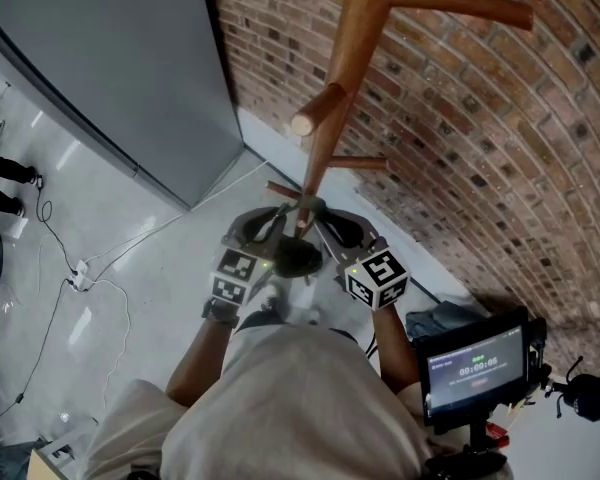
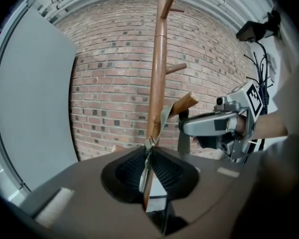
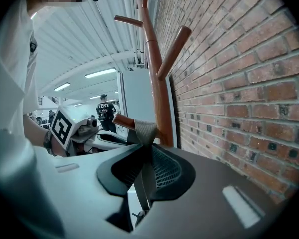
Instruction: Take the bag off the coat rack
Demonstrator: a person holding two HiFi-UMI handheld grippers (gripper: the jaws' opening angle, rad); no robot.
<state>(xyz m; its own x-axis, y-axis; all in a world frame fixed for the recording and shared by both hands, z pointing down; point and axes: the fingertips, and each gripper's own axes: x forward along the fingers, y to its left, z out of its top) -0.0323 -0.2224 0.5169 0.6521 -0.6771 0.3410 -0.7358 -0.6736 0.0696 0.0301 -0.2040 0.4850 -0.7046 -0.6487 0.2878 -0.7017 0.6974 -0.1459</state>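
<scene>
We find open floor [image 1: 130, 258] at the left of the head view, crossed only by thin cables [image 1: 80, 280]. A grey panel [image 1: 120, 68] closes the upper left; the brick wall [image 1: 460, 118] fills the right. The coat rack [image 1: 325, 153] stands centre, pegs jutting at several heights, and the strap [image 3: 143, 129] over a low peg holds the left gripper [image 2: 149, 156] and right gripper [image 3: 143, 147] beside it. A screen [image 1: 477, 366] blocks the lower right.

The coat rack [image 1: 356, 48] stands just before the brick wall [image 1: 480, 118], with a tall panel [image 1: 110, 68] to its left. The bag strap [image 3: 143, 131] loops over a low peg [image 3: 120, 122] of the rack. The left gripper [image 2: 148, 158] clamps the strap left of the pole, the right gripper [image 3: 141, 158] right of it. A monitor [image 1: 477, 366] sits at the person's right.
</scene>
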